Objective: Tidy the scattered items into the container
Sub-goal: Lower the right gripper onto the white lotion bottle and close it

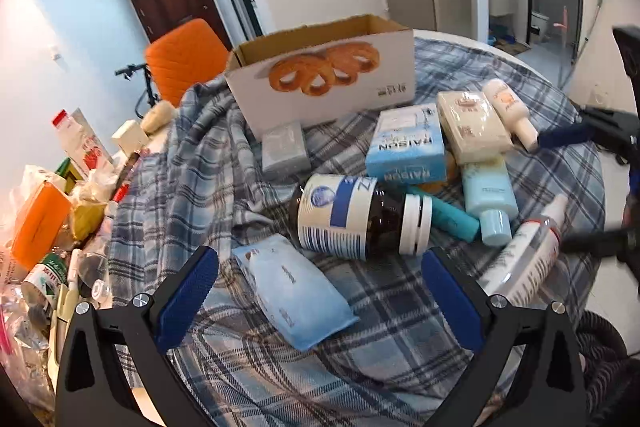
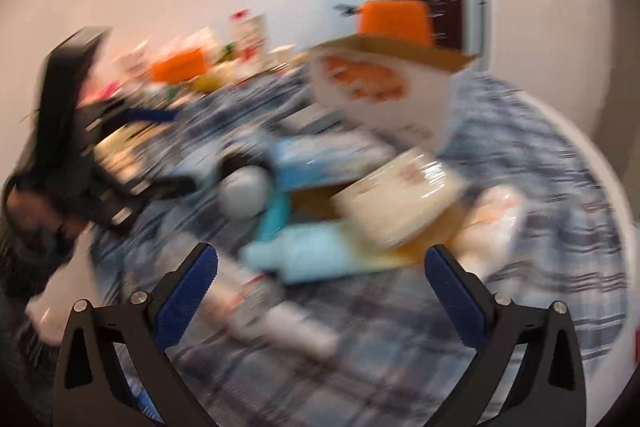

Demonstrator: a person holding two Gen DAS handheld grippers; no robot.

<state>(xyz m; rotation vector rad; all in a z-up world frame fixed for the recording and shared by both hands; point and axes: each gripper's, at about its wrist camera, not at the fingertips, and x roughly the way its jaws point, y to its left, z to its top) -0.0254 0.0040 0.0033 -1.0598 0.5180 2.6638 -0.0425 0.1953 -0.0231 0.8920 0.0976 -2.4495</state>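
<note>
An open cardboard box (image 1: 320, 75) with a pastry picture stands at the back of a plaid-covered table. Scattered items lie in front of it: a dark pill bottle (image 1: 360, 217) on its side, a pale blue pouch (image 1: 296, 291), a blue RAISON box (image 1: 406, 147), a beige packet (image 1: 472, 125), a light blue bottle (image 1: 488, 197), a white spray bottle (image 1: 528, 251). My left gripper (image 1: 320, 267) is open and empty, just short of the pill bottle. My right gripper (image 2: 320, 271) is open and empty; its view is motion-blurred and shows the box (image 2: 384, 87) and the beige packet (image 2: 400, 195).
A grey packet (image 1: 284, 149) lies beside the box, a teal tube (image 1: 448, 215) under the pill bottle, a cream bottle (image 1: 510, 111) at the right. Cluttered goods (image 1: 52, 211) pile along the left. An orange chair (image 1: 184, 59) stands behind the table.
</note>
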